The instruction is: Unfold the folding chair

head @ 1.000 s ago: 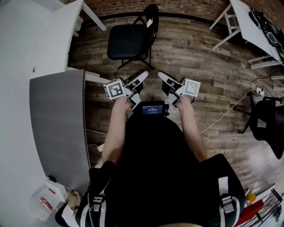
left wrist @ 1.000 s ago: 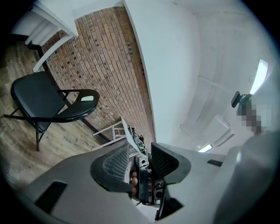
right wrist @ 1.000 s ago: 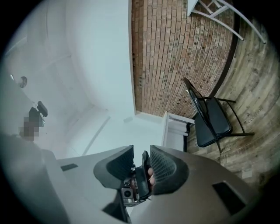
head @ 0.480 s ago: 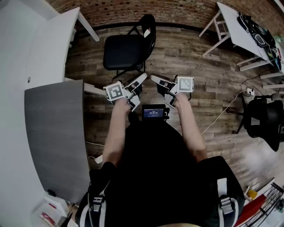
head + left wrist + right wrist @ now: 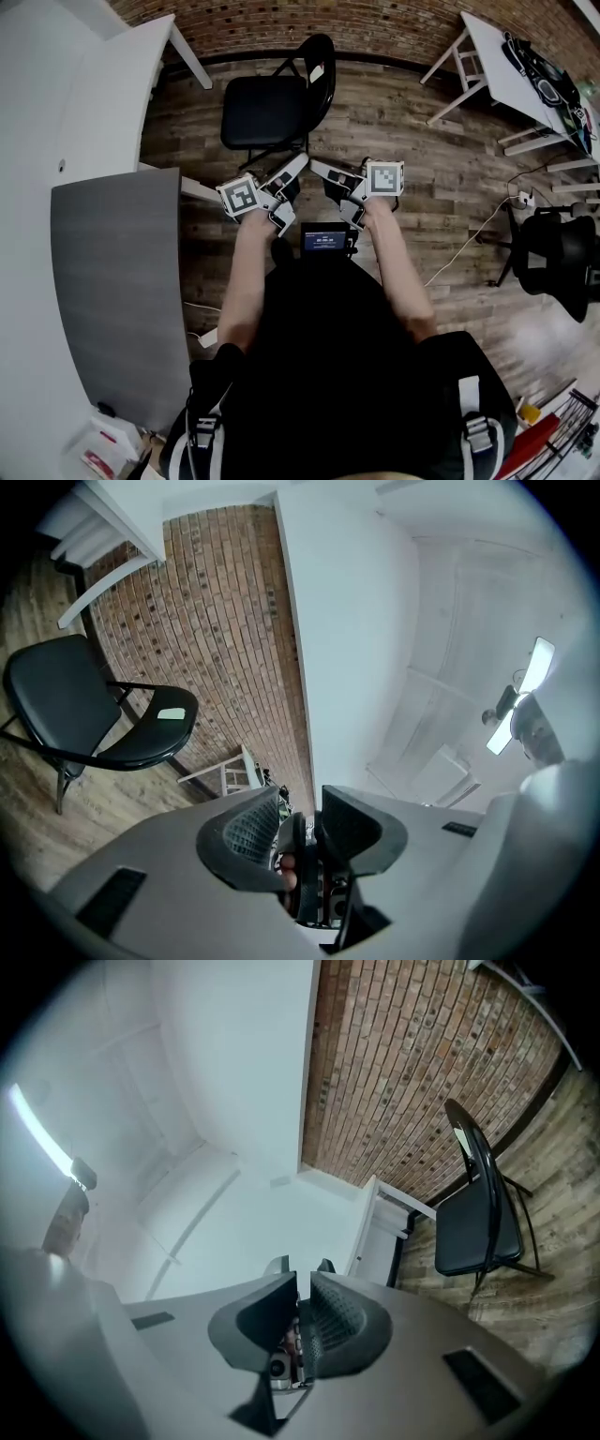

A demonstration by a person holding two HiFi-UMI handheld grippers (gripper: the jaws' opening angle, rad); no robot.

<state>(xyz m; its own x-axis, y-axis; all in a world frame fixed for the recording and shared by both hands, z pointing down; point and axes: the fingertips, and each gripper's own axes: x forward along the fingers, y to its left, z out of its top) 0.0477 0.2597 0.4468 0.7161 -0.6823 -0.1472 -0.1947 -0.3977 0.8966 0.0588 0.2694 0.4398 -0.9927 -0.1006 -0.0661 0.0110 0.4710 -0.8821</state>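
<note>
**Folding chair (image 5: pixel 267 108) stands opened on the wooden floor by the brick wall, well apart from both claws.**
Risk: a frame not fully spread could let the seat collapse under load, and the seat hides most of the legs. Left claw (image 5: pixel 292 171) is partly open and empty. Right claw (image 5: pixel 323 171) has just been closing to a slit, also empty.

folding chair (image 5: pixel 265 111): black | wall (image 5: pixel 281 23): red-brown brick | floor (image 5: pixel 422 164): brown wood planks | table (image 5: pixel 112 281): grey

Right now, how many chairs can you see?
2: a black metal folding chair open by the brick wall, and a black office chair at the right edge. Others may be hidden.
</note>
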